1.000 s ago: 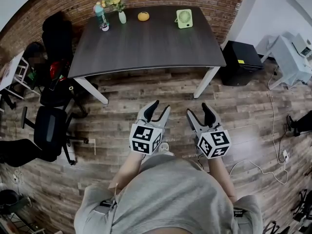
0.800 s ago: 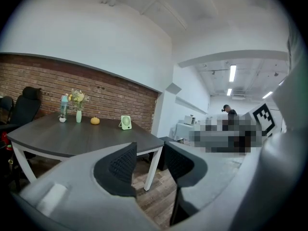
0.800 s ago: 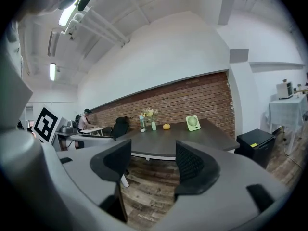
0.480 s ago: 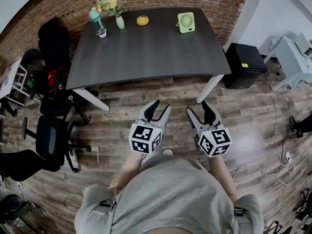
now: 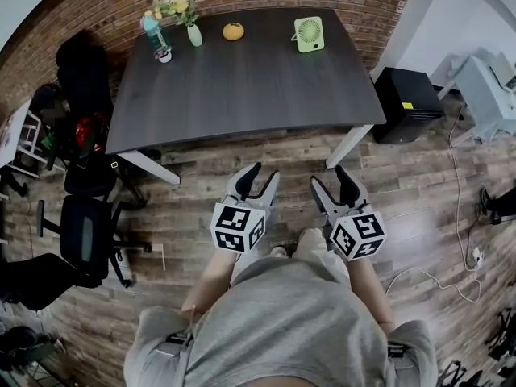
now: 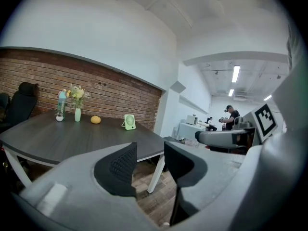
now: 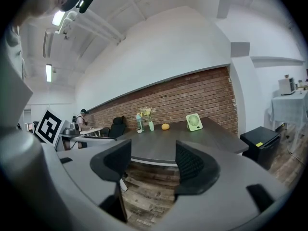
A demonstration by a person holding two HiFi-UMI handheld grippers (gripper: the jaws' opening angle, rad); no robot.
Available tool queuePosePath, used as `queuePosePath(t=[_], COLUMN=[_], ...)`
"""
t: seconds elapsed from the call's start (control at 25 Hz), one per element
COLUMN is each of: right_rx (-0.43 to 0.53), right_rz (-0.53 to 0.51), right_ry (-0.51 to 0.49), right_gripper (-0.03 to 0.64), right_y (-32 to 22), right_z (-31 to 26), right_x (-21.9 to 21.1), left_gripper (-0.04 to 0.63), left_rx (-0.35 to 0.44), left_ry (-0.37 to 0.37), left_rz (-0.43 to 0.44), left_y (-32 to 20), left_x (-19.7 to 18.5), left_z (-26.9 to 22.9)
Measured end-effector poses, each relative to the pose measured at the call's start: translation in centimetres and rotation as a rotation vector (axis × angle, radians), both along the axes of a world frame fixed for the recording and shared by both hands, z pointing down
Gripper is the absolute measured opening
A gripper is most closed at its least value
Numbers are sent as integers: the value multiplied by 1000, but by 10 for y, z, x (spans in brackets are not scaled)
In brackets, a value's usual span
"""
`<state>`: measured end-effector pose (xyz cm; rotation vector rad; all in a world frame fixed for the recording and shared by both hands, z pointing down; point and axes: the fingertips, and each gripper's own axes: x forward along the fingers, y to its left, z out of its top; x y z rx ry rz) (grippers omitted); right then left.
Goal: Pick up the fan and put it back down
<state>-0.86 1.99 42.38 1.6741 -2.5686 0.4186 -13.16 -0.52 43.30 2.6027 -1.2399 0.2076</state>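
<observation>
A small pale-green square fan (image 5: 308,34) stands upright at the far right of the dark table (image 5: 242,87), also seen as the fan (image 6: 129,121) and the fan (image 7: 194,121). My left gripper (image 5: 257,181) hangs over the wooden floor short of the table's near edge, jaws open and empty. My right gripper (image 5: 335,183) is beside it, also open with nothing between its jaws. Both point toward the table, well away from the fan.
On the table's far left stand a blue bottle (image 5: 152,29), a vase of flowers (image 5: 191,22) and an orange (image 5: 233,31). Black office chairs (image 5: 81,224) stand left of the table, a black box (image 5: 410,103) to its right. A cable (image 5: 459,216) lies on the floor.
The table has drawn closer and sits lower in the head view as the person walks toward it. Both grippers keep the same open stance.
</observation>
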Motion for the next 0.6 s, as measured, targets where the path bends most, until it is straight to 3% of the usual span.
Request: queuePosePath(t=[0.6], right_rx=[45], right_rz=[-51], right_ry=[4], right_gripper=[272], right_y=[-93], right_z=[-1], right_x=[31], left_gripper=[173], left_rx=[10], left_ry=[1], left_rz=[-47], left_y=[-82], left_x=[31], left_z=[8])
